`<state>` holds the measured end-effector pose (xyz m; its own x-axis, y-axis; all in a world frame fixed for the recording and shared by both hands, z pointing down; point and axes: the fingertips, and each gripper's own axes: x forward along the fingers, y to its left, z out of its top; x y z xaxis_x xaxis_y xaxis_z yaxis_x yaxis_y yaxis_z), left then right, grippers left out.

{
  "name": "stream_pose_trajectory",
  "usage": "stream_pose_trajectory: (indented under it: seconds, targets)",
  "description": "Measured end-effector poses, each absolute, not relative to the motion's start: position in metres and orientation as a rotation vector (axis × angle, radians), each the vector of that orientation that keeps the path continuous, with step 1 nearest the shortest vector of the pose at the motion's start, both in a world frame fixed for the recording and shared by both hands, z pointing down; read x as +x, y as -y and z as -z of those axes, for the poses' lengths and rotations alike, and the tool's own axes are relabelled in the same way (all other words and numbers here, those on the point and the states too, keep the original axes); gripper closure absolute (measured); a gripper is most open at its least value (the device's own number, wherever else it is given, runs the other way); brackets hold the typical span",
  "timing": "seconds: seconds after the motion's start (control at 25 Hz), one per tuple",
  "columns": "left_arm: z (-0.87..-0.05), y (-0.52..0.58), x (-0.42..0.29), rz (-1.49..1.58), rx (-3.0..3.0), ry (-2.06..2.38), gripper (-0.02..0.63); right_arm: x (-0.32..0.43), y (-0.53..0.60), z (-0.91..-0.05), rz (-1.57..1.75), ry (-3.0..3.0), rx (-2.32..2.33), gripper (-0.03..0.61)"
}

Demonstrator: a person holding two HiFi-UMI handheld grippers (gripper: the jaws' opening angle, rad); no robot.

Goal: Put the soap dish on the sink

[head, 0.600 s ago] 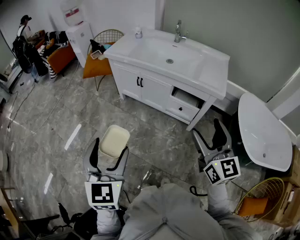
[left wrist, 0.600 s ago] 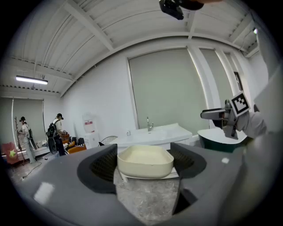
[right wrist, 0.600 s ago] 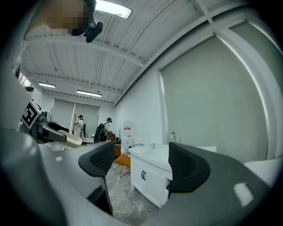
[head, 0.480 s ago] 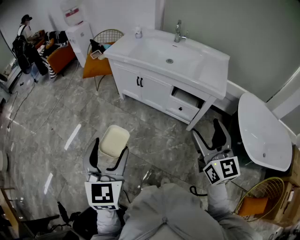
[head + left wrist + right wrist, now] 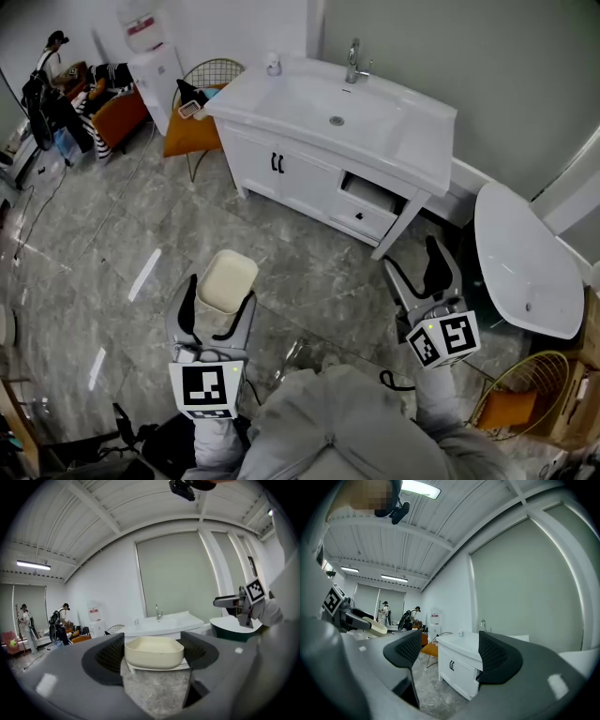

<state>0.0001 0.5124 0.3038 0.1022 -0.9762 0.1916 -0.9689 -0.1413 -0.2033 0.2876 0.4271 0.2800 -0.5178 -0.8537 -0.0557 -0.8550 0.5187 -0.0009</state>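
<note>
Left tongs (image 5: 221, 298) clasp soap dish (image 5: 228, 278), seemingly level

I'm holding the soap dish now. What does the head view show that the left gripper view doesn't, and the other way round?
Head view only: the half-open drawer under the sink, the basin's drain, and the stretch of floor between me and the cabinet.

Left gripper view only: the ceiling strip light, and the jaws closed against both sides of the soap dish.

Both: the cream soap dish in the left hand-held gripper, the white sink with its faucet, and the right hand-held gripper.
</note>
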Motion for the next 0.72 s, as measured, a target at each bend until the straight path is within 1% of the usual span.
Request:
stream_pose_trajectory:
  seconds: [0.28, 0.72]
  targets:
    - [-0.301, -0.51, -0.002, 0.427, -2.317, -2.042, 0.186, 0.284, -0.425, -0.278, -0.039, -2.7, -1.515, 0.201]
    - [-0.305, -0.519, -0.021, 0.426, -2.338, -2.036, 0.186, 0.256, -0.438, -0.279, -0.024, -2.708, -1.487, 0.201]
